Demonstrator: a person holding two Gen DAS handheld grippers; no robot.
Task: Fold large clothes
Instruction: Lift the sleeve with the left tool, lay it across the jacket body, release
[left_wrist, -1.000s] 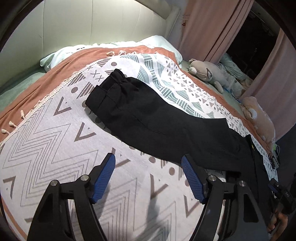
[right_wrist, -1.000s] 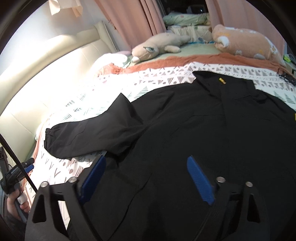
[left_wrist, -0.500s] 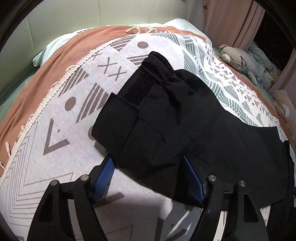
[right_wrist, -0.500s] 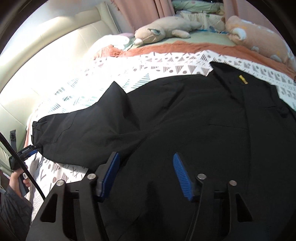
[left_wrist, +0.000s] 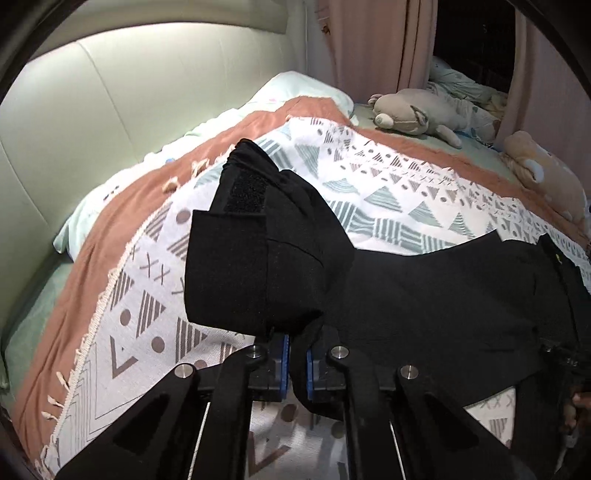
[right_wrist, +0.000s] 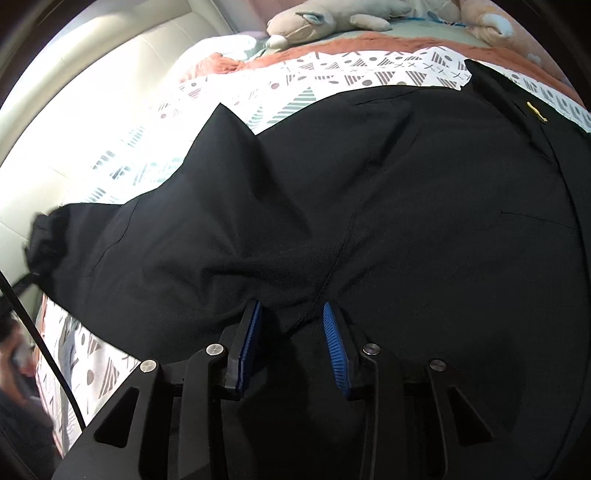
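Observation:
A large black jacket (left_wrist: 443, 295) lies spread on a patterned blanket (left_wrist: 369, 177) on a bed. My left gripper (left_wrist: 297, 354) is shut on the end of its sleeve (left_wrist: 251, 258), which hangs lifted off the blanket with the cuff standing up in front of the fingers. In the right wrist view the jacket body (right_wrist: 406, 184) fills the frame and the sleeve (right_wrist: 129, 251) runs off to the left. My right gripper (right_wrist: 291, 325) rests low on the jacket where sleeve meets body. Its jaws are closing, with a raised ridge of black cloth between the blue pads (right_wrist: 332, 332) and a gap still showing.
A padded cream headboard (left_wrist: 147, 81) runs along the left of the bed. Two plush toys (left_wrist: 410, 110) (left_wrist: 543, 173) lie at the far side near pink curtains (left_wrist: 369, 48). A hand (right_wrist: 18, 354) shows at the lower left of the right wrist view.
The left gripper went from open over the blanket to shut on the sleeve end and raised it. The right gripper sank onto the jacket and its jaws narrowed.

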